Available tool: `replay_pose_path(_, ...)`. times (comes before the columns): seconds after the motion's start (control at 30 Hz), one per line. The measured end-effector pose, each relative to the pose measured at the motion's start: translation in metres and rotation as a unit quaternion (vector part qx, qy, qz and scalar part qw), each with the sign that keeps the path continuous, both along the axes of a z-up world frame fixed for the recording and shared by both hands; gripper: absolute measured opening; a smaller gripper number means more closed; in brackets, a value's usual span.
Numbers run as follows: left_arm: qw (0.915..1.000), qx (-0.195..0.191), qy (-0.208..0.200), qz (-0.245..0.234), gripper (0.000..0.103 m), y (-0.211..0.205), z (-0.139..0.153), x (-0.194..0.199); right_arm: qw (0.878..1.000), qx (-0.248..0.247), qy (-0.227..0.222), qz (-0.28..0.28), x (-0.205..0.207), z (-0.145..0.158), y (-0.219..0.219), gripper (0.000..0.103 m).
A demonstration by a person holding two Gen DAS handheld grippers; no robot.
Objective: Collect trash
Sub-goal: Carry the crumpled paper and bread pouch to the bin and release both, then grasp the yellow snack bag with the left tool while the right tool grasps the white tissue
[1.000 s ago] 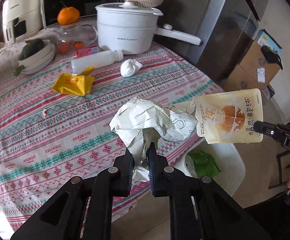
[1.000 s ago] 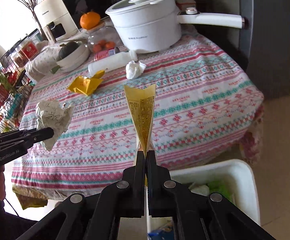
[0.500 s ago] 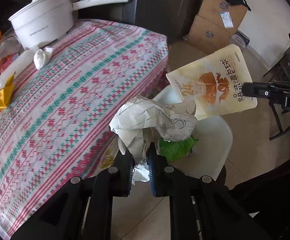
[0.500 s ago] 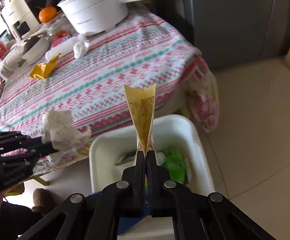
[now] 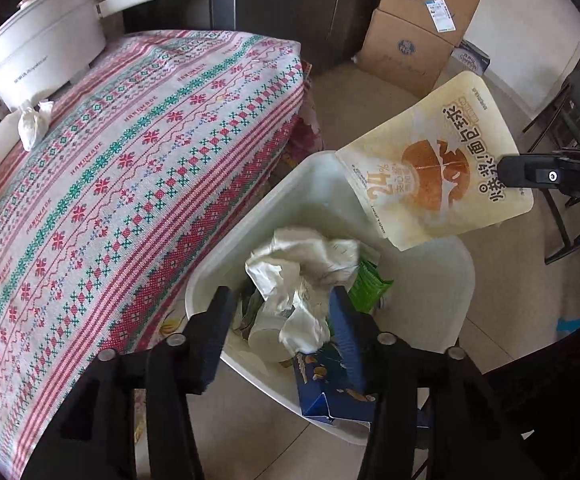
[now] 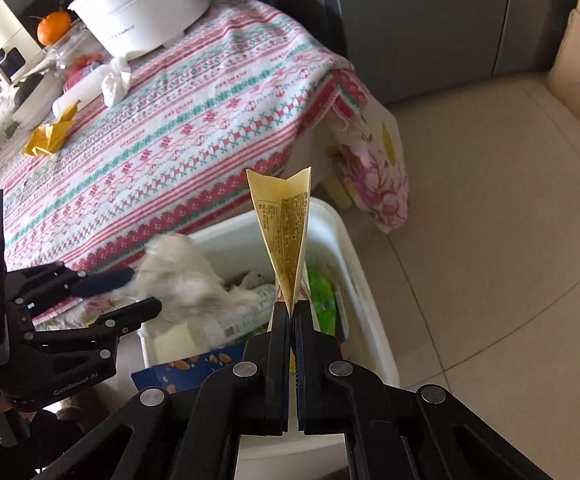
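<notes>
beside the surface (image 5: pixel 138 152), my left gripper (image 5: pixel 282 312) has just been opening, dropping paper (image 5: pixel 301 264) into the bin (image 5: pixel 441 280); my right gripper (image 6: pixel 291 312) pinches the pouch (image 6: pixel 286 232), to release next.

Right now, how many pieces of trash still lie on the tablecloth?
2: a crumpled white tissue beside the white pot, and a yellow wrapper nearer the table's far end. More may be hidden among the dishes there.

Black gripper (image 5: pixel 280 334) arms, silver screws, blue pads.
</notes>
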State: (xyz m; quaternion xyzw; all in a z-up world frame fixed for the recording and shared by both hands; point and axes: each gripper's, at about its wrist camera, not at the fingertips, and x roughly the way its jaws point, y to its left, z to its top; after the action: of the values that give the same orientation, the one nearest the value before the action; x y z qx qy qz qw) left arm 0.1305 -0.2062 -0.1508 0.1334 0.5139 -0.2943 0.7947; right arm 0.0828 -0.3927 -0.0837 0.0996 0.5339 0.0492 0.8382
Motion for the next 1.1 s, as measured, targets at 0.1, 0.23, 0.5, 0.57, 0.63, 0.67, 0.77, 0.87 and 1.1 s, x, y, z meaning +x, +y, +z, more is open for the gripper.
replay_pose_path(0.1,0.9999,-0.007,-0.007,0.003,0.066,0.004,0.009,0.001,1.000,-0.002,0.002,0.002,-0.001,-0.001,0.000,0.002)
replay_pose_path(0.23,0.9996,-0.017,-0.006,0.021,0.069,0.019,0.019,0.005,1.000,-0.004,0.006,0.002,0.000,-0.002,0.002,0.003)
replay_pose_path(0.5,0.9974,-0.020,-0.017,0.067,0.072,0.058,0.036,0.015,1.000,0.010,0.025,-0.005,0.009,-0.006,0.012,0.053)
replay_pose_path(0.57,0.9963,-0.023,-0.018,0.080,0.074,0.070,0.041,0.016,1.000,0.021,0.019,-0.010,0.011,-0.003,0.012,0.054)
replay_pose_path(0.63,0.9952,-0.024,-0.018,0.093,0.075,0.080,0.043,0.019,1.000,0.015,0.013,-0.009,0.012,0.001,0.015,0.055)
replay_pose_path(0.67,0.9947,-0.025,-0.018,0.098,0.076,0.085,0.045,0.020,1.000,0.013,0.011,-0.010,0.012,0.002,0.017,0.056)
replay_pose_path(0.77,0.9929,-0.026,-0.022,0.114,0.076,0.099,0.049,0.021,1.000,0.014,0.012,-0.009,0.016,0.003,0.021,0.058)
replay_pose_path(0.87,0.9911,-0.024,-0.027,0.128,0.077,0.111,0.052,0.023,1.000,0.007,0.014,-0.007,0.020,0.003,0.027,0.060)
replay_pose_path(1.1,0.9871,-0.025,-0.032,0.155,0.078,0.137,0.059,0.028,1.000,-0.007,0.008,0.002,0.032,0.008,0.046,0.068)
